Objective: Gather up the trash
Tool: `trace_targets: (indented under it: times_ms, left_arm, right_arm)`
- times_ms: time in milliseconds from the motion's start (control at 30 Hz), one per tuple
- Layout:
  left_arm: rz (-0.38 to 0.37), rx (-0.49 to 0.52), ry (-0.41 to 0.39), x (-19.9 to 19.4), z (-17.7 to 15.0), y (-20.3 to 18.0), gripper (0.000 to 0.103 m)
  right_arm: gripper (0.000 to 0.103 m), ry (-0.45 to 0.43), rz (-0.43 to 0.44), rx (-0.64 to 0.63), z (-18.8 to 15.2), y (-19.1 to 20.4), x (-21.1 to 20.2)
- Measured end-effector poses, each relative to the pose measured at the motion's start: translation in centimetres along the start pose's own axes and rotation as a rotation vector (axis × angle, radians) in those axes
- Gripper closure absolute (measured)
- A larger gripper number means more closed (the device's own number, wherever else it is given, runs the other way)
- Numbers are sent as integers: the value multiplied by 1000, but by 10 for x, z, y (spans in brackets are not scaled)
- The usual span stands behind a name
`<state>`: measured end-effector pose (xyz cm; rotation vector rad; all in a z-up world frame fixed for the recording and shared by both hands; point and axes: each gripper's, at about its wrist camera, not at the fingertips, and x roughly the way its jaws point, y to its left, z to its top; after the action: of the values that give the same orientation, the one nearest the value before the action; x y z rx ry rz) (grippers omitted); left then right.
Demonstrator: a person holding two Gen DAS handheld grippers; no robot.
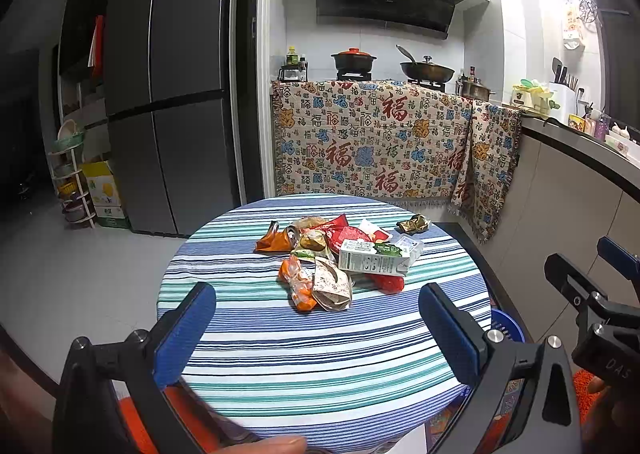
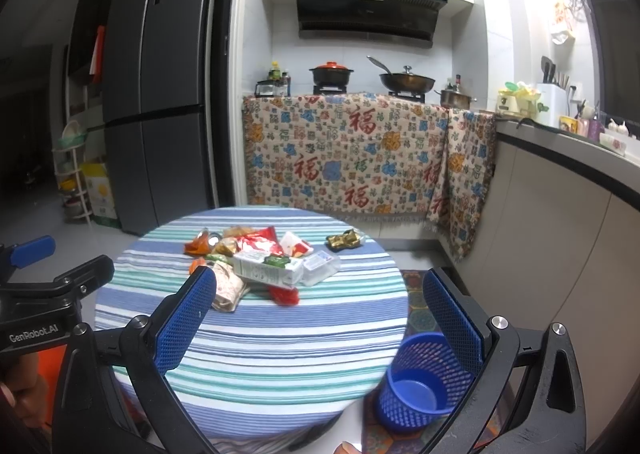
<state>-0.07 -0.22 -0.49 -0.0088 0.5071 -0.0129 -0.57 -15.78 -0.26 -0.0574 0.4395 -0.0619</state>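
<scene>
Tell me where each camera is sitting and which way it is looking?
Left wrist: on the left gripper, facing the trash pile on the striped table; its open jaws and the right gripper show.
Right wrist: on the right gripper, facing the same table and the blue basket; its open jaws and the left gripper's side show.
Both see the milk carton and the stove.

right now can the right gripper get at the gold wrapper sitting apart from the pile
Probably yes: the right gripper is open and the gold wrapper lies alone on the striped tablecloth, nothing on it.
</scene>
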Motion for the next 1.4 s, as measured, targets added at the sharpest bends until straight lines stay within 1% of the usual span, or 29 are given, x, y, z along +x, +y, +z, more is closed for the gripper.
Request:
trace_targets:
  times_ms: [1400]
  left_arm:
    - [-9,4,13,5,-7,-4,0]
  right_arm:
    - [0,4,0,2,-2,-1,2]
